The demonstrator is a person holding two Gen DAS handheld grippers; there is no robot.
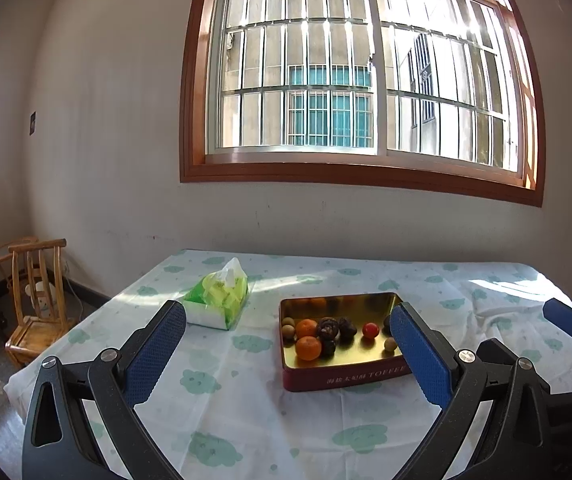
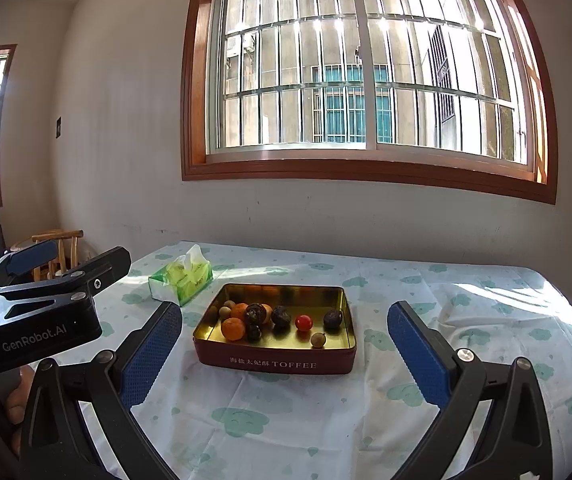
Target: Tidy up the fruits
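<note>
My left gripper hangs above the near part of the table with its blue-padded jaws spread wide and nothing between them; my right gripper is released the same way, jaws far apart and empty. From the right wrist view I see the left one's black body off to the left, level with the tin.

Largest first: the table wears a white cloth printed with pale green clouds and stands against the wall under a barred, brown-framed window. A small wooden chair sits on the floor to the far left.

Near the middle of the table is the open rectangular tin with a maroon wall and gold inside, lettered TOFFEE on its near side. Just beyond its far-left corner lies a green and white soft pack of tissues, a sheet poking up.

All the fruit I can see is in the tin: two oranges at the left, dark wrinkled round fruits in the middle, one more by the right wall, a small red tomato, and little tan round fruits.
</note>
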